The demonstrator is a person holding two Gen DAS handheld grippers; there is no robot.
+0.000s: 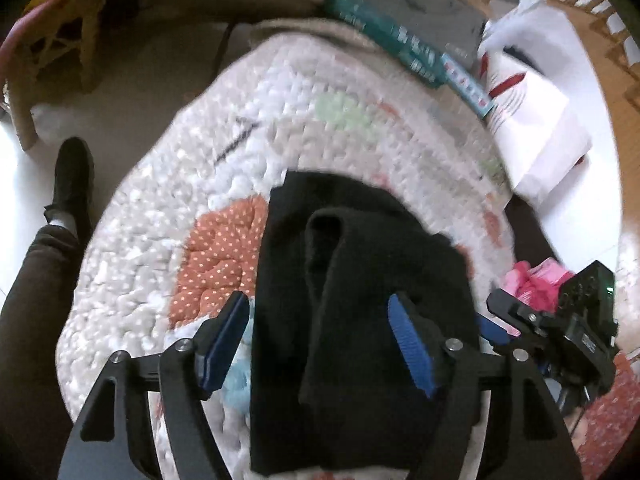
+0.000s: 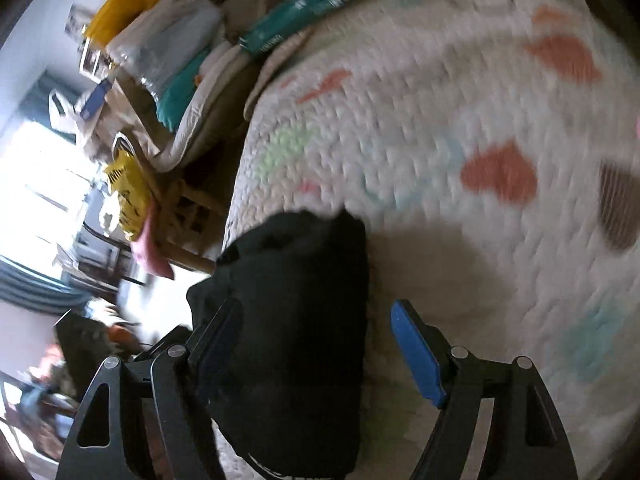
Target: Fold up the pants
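Pants, black, lie folded in a bundle on quilt.

1. Pants: black, soft fabric, folded into a compact, roughly rectangular bundle.
2. Top layer: a folded flap with a rounded end lies lengthwise along the bundle.
3. Position: flat on the bed's quilt, near its edge.
4. Blurred frames hide seams and waistband.
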